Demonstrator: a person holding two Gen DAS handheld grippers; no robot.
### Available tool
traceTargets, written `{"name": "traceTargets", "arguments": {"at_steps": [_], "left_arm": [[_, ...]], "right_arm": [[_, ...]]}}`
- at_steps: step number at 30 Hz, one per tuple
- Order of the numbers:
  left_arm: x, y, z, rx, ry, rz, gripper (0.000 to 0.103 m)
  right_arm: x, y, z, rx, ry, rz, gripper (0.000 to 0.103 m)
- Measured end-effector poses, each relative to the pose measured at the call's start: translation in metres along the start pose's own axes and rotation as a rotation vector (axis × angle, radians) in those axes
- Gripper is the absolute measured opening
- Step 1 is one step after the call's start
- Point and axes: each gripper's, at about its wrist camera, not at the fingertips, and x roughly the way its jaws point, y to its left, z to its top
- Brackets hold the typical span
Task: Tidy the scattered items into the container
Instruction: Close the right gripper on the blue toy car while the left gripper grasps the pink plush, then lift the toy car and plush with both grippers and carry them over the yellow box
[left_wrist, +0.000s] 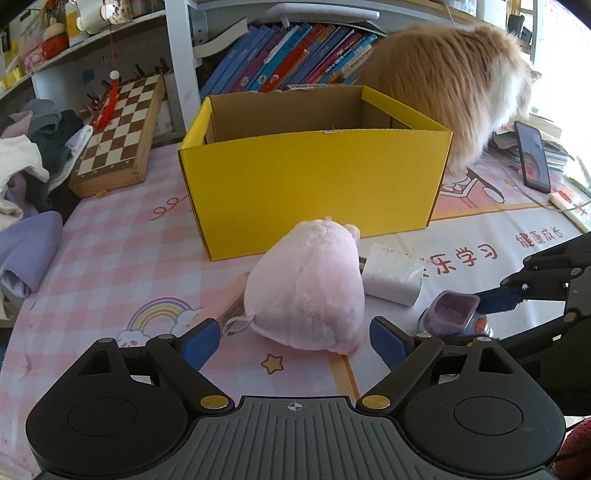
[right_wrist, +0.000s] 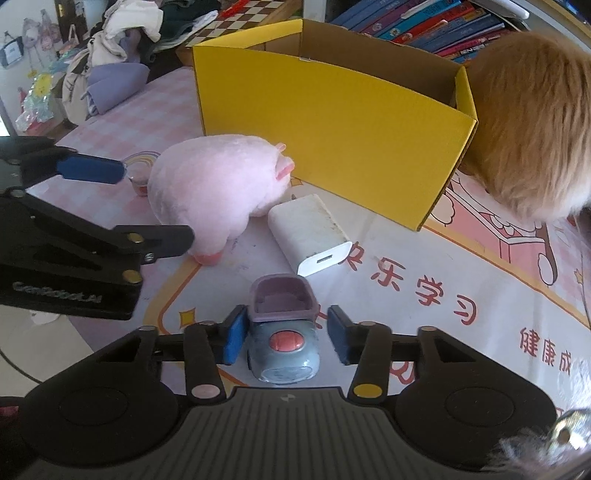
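Pink plush pig (left_wrist: 306, 291) between parted left jaws, toy car (right_wrist: 283, 332) between parted right jaws, yellow box (left_wrist: 314, 177) behind.

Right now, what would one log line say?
left gripper: open, straddling pink plush | right gripper: open around toy car | yellow box: looks empty

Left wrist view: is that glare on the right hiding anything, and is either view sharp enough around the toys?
Left wrist: window glare whites out the far right edge beyond the phone; the plush pig is sharp. Right wrist: evenly lit, the toy car clear between open fingers; the fisheye bends the yellow box.
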Motion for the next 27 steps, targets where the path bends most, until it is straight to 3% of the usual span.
{"name": "traceTargets", "arguments": {"at_steps": [19,27], "left_arm": [[0.031,-0.009,0.014,0.016,0.012,0.01,0.089],[0.033,-0.011,0.015,0.02,0.023,0.001,0.071]], "right_arm": [[0.001,-0.019,0.002,-0.013,0.006,0.01,0.037],[0.0,-0.027,0.0,0.003,0.01,0.011,0.037]]}}
